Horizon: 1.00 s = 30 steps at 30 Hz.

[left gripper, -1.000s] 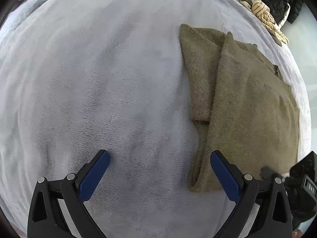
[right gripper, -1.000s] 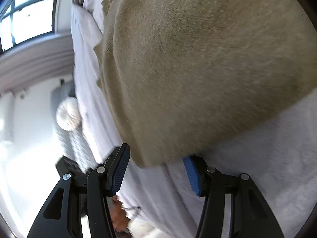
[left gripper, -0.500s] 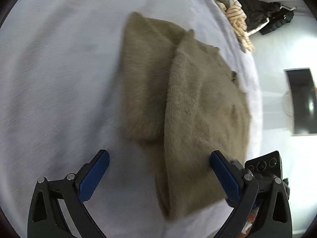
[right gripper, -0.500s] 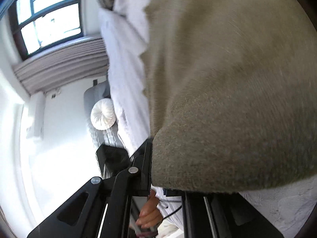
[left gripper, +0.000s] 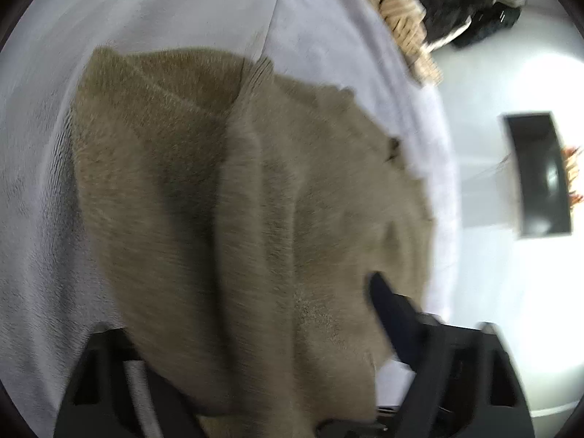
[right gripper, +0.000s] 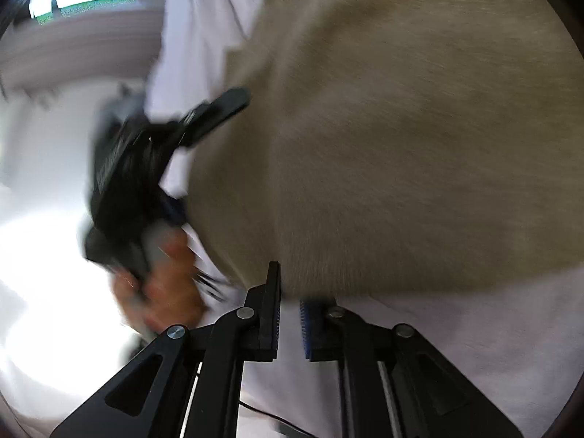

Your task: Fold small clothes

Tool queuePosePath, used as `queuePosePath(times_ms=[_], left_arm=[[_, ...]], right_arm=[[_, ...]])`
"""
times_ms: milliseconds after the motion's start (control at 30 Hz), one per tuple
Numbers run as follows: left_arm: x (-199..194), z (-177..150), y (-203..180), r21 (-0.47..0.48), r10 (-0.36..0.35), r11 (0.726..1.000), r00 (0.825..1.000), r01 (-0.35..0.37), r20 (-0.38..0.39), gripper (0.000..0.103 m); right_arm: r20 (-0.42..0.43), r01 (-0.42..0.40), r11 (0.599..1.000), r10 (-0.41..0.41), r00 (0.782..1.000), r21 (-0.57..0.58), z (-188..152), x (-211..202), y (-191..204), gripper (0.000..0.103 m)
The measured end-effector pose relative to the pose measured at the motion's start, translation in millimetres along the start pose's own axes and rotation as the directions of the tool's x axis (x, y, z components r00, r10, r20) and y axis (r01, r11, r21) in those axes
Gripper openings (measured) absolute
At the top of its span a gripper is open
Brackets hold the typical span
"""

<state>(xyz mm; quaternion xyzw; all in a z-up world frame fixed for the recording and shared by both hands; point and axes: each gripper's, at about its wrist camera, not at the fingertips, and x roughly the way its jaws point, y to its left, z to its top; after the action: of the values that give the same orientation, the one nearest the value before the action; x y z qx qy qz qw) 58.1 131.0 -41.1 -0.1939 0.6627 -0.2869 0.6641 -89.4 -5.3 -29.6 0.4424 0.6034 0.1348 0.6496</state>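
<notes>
Olive garment [left gripper: 237, 219], apparently one; two grippers.

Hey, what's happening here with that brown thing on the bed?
A person with a gripper in each hand is folding an olive-brown knit garment on a white blanket. The right gripper looks pinched on the garment's near edge. The left gripper is wide open with the fabric lying across it.
</notes>
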Motion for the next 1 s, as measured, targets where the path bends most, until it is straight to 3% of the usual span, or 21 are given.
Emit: queuePosePath(times_ms=[33,100,167,233,300,333,433,467,567,667,867,1000], left_arm=[[2.1,-1.9,1.0,0.011,0.026,1.0,1.0,-0.026,-0.006,0.055],[9.0,-2.9,-3.1,0.048,0.099,0.994,0.995,-0.098,-0.016,0.047],[10.9,-3.6,-5.8,0.065,0.122,0.99,0.992,-0.121,-0.01,0.047],[10.7,-4.5,-8.6,0.075,0.142,0.987,0.99,-0.141,-0.006,0.047],[13.2,-4.4,-14.5,0.092,0.171,0.981,0.985,-0.171,0.004,0.047],[14.4,-4.7,-17.7,0.099,0.188,0.977,0.982,-0.188,0.012,0.044],[17.8,-4.9,-23.7,0.105,0.231,0.967,0.972,-0.233,0.033,0.034],[17.0,-5.2,-25.0,0.101,0.236,0.966,0.971,-0.239,0.043,0.028],[9.7,-5.3,-24.1,0.087,0.236,0.967,0.97,-0.241,0.066,0.018],[-6.8,-7.6,-35.6,0.08,0.188,0.977,0.976,-0.197,0.106,0.018],[-26.3,-6.4,-113.0,0.213,0.118,0.964,0.976,-0.156,0.182,0.018],[-10.3,-1.7,-185.2,0.337,0.094,0.928,0.974,-0.16,0.204,0.018]], right_arm=[[-0.022,0.033,0.999,-0.034,0.999,-0.02,-2.0,-2.3,-0.6,0.014],[-0.055,0.078,0.995,-0.081,0.995,-0.055,-3.1,-12.7,-1.8,0.023],[-0.026,0.099,0.992,-0.101,0.994,-0.084,0.1,-34.5,-2.8,0.054],[0.065,0.125,0.987,-0.119,0.991,-0.103,13.2,-63.3,-2.1,0.055],[0.144,0.167,0.98,-0.151,0.978,-0.106,29.0,-80.7,-3.8,0.036],[0.184,0.199,0.975,-0.178,0.967,-0.098,36.7,-87.9,-6.8,0.004],[0.266,0.317,0.944,-0.283,0.921,-0.094,72.9,-85.7,-8.0,0.002],[0.266,0.339,0.935,-0.302,0.915,-0.106,69.3,-91.6,-23.6,0.002],[0.174,0.378,0.913,-0.352,0.92,-0.15,87.9,-47.2,-28.4,0.002],[0.179,0.392,0.902,-0.361,0.915,-0.182,86.3,-39.2,-30.1,0.002],[0.16,0.22,0.966,-0.197,0.967,-0.139,86.3,-62.7,-48.4,0.002],[0.21,0.122,0.988,-0.1,0.973,-0.095,78.1,-96.2,-63.1,0.003]])
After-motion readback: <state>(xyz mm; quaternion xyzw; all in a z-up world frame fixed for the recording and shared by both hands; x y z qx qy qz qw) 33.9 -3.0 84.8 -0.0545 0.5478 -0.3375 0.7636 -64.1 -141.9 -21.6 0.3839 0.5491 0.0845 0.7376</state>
